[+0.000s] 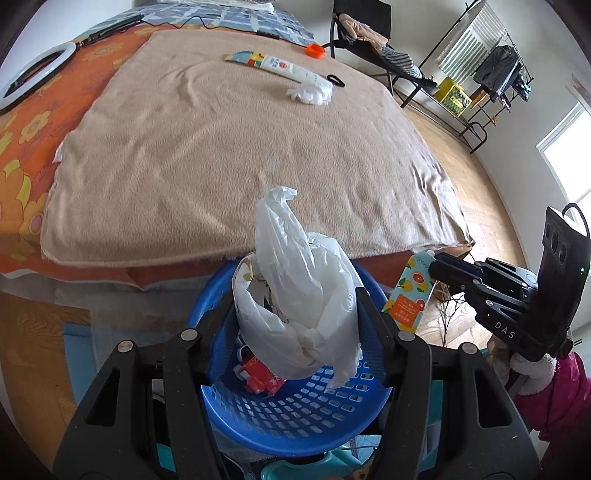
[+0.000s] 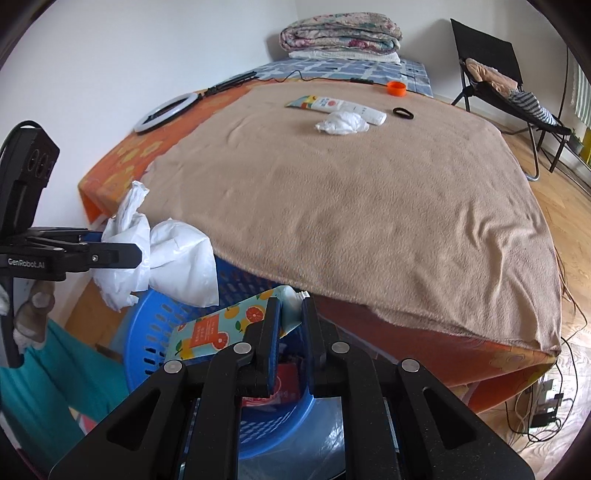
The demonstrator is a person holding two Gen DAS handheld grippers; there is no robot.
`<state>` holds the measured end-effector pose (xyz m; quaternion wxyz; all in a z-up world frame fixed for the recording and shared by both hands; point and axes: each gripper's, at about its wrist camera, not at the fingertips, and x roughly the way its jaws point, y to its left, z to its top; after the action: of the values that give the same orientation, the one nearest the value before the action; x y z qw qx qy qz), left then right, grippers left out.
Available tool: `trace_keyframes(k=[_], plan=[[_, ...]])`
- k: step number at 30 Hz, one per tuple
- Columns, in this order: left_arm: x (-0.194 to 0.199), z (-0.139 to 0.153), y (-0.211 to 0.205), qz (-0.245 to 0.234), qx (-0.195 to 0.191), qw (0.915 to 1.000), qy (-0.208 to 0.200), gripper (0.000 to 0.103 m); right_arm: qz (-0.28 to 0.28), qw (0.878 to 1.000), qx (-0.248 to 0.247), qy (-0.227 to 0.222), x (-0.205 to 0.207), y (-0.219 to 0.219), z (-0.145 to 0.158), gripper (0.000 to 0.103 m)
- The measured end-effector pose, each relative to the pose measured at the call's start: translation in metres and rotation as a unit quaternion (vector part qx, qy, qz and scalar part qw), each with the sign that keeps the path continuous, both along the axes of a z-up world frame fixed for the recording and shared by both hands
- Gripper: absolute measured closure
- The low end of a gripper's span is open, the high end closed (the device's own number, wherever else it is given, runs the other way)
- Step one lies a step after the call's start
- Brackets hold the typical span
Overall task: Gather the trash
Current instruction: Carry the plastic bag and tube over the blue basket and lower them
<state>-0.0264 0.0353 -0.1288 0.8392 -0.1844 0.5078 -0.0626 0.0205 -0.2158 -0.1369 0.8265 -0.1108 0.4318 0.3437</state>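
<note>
Two grippers are hanging over the blue perforated plastic basket (image 1: 295, 410): the left gripper (image 1: 295, 314) clamping a crumpled white plastic bag (image 1: 306, 295) upright, the right gripper (image 2: 290, 317) pinching an orange-printed squeeze tube (image 2: 221, 328) lying crosswise, nozzle toward the bed.

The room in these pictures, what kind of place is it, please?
Most likely a bedroom in a home. A wide bed fills both views, with folded quilts stacked at its far end. A clothes rack with hanging garments and a folding chair stand on the wooden floor beside it.
</note>
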Motion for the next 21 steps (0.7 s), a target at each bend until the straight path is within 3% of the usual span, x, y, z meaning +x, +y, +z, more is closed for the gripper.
trace_keyframes(k=[8,18,21], plan=[[-0.006,-0.030,-0.003,-0.012,0.010,0.9991,0.040,0.043,0.013,0.999,-0.018,0.023,-0.012,0.008,-0.022,0.093],[-0.005,-0.035,-0.010,-0.025,0.027,0.9982,0.048,0.040,0.027,0.999,-0.033,0.034,-0.016,0.018,-0.035,0.093],[-0.003,-0.037,-0.010,-0.021,0.028,0.9980,0.053,0.037,0.020,0.998,-0.041,0.041,-0.014,0.019,-0.039,0.071]])
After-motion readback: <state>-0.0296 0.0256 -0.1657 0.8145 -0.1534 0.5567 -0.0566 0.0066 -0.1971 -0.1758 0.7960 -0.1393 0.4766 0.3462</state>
